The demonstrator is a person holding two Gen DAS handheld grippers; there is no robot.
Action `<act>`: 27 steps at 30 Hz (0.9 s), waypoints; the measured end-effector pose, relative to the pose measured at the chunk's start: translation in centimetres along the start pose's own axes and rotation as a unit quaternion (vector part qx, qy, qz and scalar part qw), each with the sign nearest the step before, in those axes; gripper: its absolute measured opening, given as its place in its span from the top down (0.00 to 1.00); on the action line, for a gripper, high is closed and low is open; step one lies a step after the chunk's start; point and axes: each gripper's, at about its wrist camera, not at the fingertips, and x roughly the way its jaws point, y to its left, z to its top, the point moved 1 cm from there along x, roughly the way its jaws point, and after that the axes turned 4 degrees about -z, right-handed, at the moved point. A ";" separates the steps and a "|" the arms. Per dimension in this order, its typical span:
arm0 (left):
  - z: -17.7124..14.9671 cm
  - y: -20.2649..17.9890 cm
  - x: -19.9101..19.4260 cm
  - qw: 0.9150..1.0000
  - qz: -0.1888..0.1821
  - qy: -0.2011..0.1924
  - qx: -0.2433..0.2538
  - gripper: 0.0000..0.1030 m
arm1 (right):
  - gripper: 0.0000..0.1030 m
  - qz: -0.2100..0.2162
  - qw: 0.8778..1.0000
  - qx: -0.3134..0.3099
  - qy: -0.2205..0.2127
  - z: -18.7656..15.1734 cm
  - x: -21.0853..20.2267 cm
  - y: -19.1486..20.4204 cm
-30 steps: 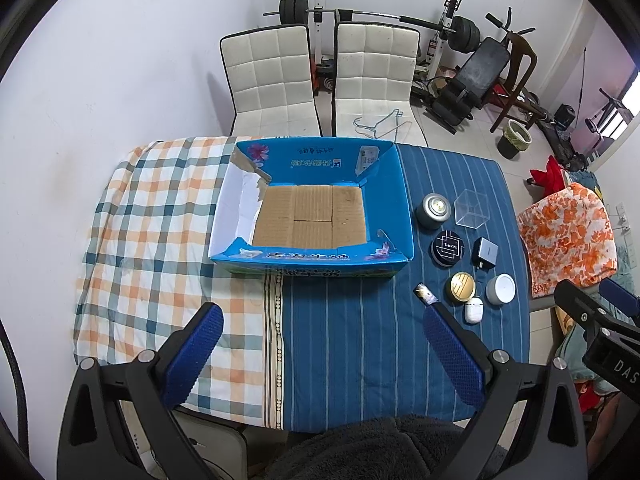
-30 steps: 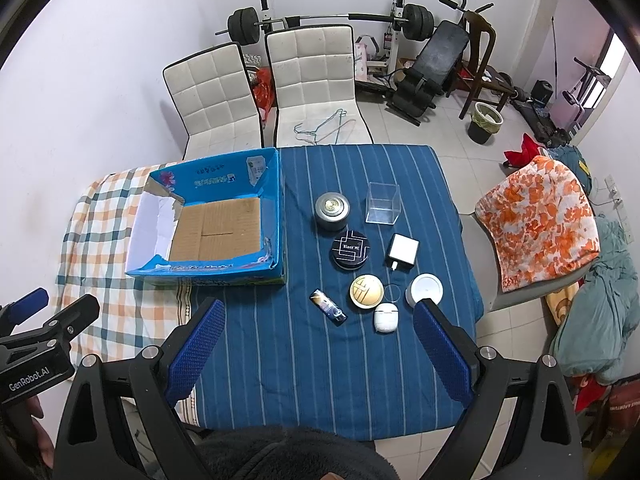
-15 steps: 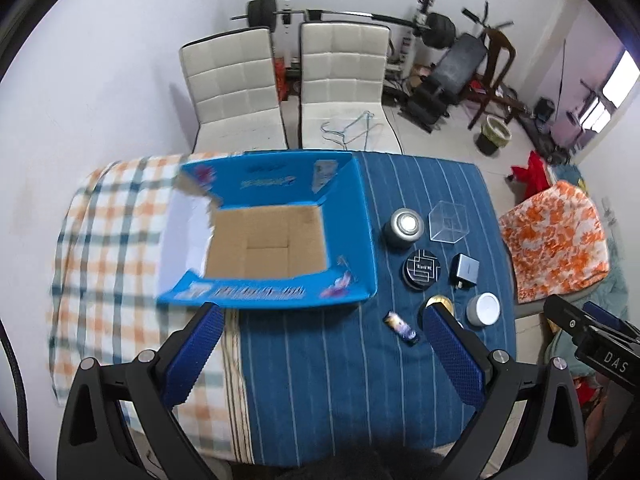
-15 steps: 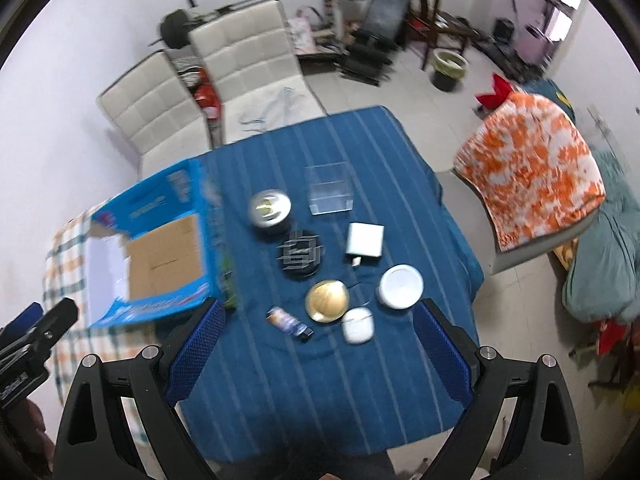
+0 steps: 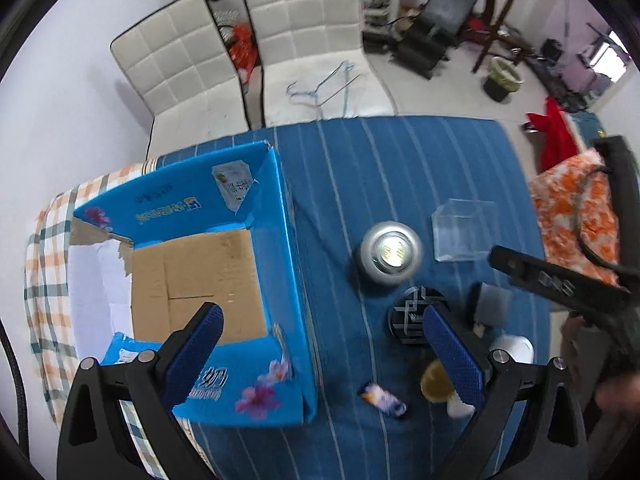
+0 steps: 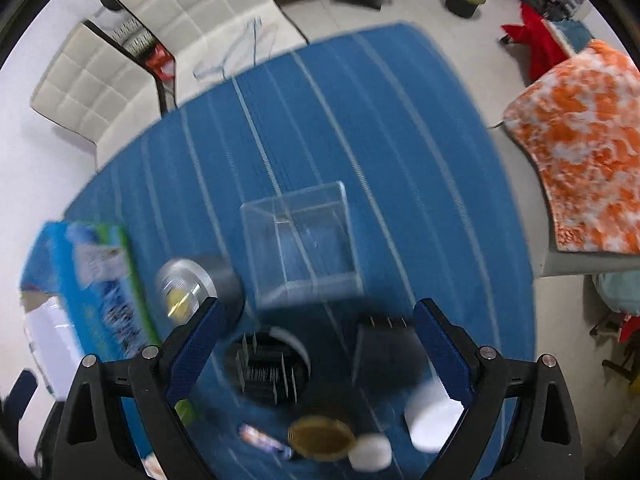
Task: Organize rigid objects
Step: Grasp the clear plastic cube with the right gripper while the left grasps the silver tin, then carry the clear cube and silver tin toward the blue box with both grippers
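Right wrist view is motion-blurred; I can barely resolve the small items under my right gripper (image 6: 316,344), whose jaws are spread, holding nothing. A clear box (image 6: 302,244) sits just ahead of it. My left gripper (image 5: 320,344) hangs spread over the cardboard box (image 5: 192,264) edge; its right finger (image 5: 452,352) hides part of the black disc (image 5: 410,316).

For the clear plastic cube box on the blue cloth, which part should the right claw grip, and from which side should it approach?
Probably from above: the clear box stands upright with flat, parallel side walls. Close the right claw, now open, on two opposite walls near the top edge. The silver can stands beside it, so keep one finger off it.
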 end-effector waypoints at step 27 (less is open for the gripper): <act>5.9 -6.1 14.5 0.995 -0.009 0.103 0.000 0.00 | 0.34 0.009 1.000 -0.007 0.022 2.5 2.7 -10.9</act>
